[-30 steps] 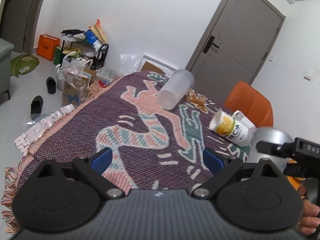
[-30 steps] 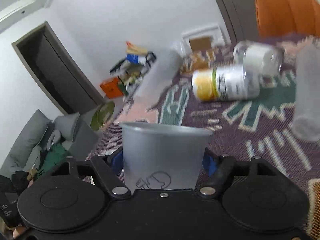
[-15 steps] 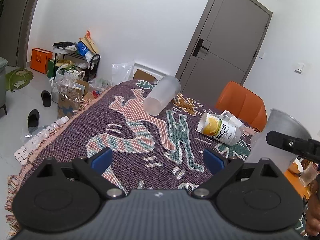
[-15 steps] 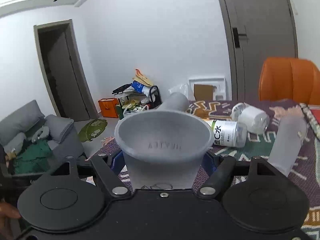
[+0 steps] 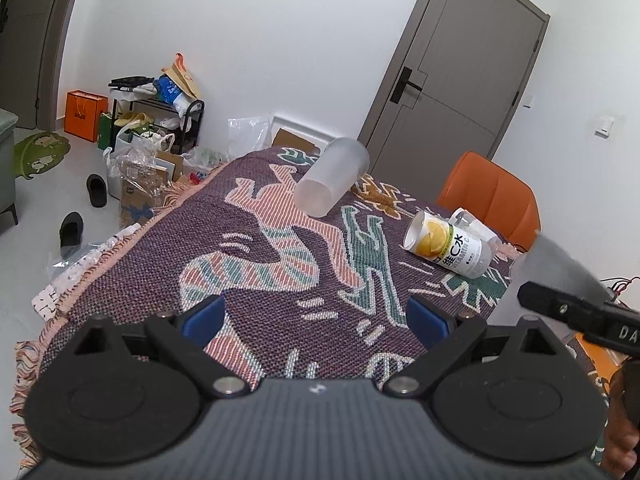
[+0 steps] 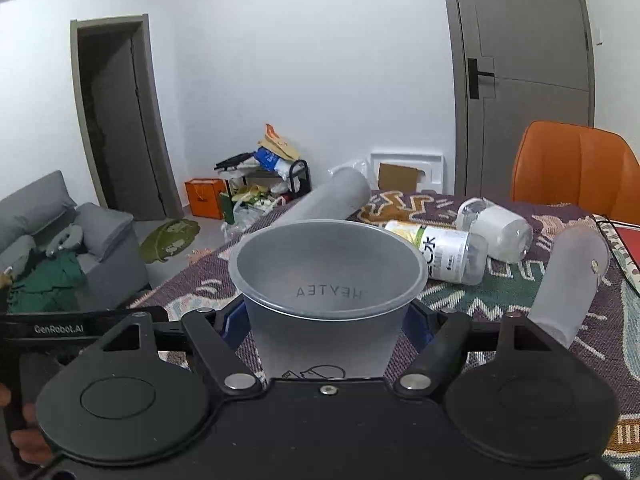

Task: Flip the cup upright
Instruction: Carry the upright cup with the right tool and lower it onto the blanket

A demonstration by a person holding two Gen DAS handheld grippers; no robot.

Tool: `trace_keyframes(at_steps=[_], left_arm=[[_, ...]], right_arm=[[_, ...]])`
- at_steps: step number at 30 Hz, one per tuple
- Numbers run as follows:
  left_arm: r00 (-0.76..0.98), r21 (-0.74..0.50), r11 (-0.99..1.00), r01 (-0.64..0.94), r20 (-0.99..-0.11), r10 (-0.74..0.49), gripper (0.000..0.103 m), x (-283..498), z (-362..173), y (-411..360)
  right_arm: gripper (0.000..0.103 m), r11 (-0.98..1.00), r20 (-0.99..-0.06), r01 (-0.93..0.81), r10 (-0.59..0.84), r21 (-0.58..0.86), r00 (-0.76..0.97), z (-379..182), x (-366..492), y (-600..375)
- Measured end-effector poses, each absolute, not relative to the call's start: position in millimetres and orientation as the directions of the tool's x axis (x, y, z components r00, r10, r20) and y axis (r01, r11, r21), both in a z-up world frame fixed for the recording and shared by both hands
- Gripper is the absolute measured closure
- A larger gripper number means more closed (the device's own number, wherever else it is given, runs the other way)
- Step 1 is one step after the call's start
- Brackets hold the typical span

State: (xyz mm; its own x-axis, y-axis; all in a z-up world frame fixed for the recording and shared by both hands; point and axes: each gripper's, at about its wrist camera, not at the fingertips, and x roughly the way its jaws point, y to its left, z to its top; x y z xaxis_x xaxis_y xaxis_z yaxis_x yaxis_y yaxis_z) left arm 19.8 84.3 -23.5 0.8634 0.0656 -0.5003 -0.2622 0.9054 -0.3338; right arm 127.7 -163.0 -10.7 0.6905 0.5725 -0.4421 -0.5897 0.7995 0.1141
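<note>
My right gripper (image 6: pixel 324 316) is shut on a frosted plastic cup (image 6: pixel 326 304) and holds it upright, mouth up, above the patterned cloth. The same cup (image 5: pixel 556 264) shows at the right edge of the left wrist view, behind the right gripper's black body. My left gripper (image 5: pixel 314 312) is open and empty over the near part of the cloth. A second frosted cup (image 5: pixel 330 178) lies on its side at the far end of the table; it also shows in the right wrist view (image 6: pixel 332 200). A third frosted cup (image 6: pixel 568 280) lies on its side at the right.
A woven patterned cloth (image 5: pixel 256 264) covers the table. A vitamin C bottle (image 5: pixel 448 248) and a clear bottle (image 6: pixel 496 228) lie on it. An orange chair (image 5: pixel 492 196) stands behind the table. Bags, boxes and slippers (image 5: pixel 96 190) sit on the floor at left.
My right gripper has turned the cup from tilted to mouth-up and steadied it. The left gripper has stayed open and shifted its view slightly.
</note>
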Motion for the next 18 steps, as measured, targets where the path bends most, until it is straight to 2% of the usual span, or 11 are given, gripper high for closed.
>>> trace_keyframes(at_steps=[1,6,9,18], left_arm=[[0.862,-0.332,0.906,-0.262,-0.503,0.065,0.007,20,-25,85],[0.862,-0.309,0.921,-0.238,-0.503,0.054,0.007,20,-23,81],[0.866,-0.300,0.926,-0.230,-0.497,0.054,0.007,18,-19,79],[0.871,-0.248,0.951,-0.182,-0.489,0.039,0.007,14,-4,61]], right_arm=[[0.029,0.798,-0.451,-0.592,0.572,0.113,0.685,-13,127,-161],[0.004,0.795,-0.457,-0.598,0.571,0.102,0.682,-16,121,-161],[0.000,0.785,-0.454,-0.610,0.584,0.105,0.673,-12,116,-163],[0.000,0.763,-0.490,-0.631,0.608,0.142,0.625,-10,108,-181]])
